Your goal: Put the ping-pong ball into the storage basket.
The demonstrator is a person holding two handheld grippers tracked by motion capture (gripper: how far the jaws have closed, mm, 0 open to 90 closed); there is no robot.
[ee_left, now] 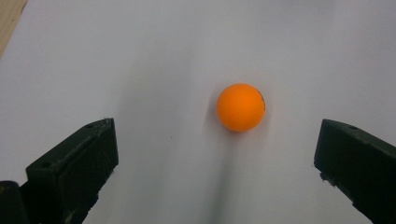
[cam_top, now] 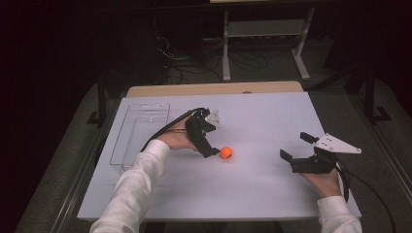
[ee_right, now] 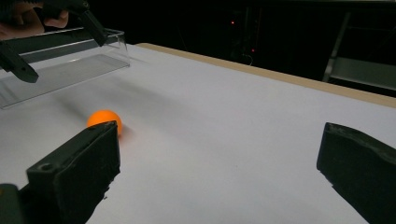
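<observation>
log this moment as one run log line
left hand-held gripper: open, jaws either side of orange ball, not touching | right hand-held gripper: open, empty, apart from ball | ball: on white table | clear bin: empty

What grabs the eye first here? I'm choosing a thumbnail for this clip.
The orange ball stands out, alone on the white table near its middle. The left gripper sits right beside it, open, the ball lying ahead between its fingers. A clear plastic tray sits at the table's left edge.
</observation>
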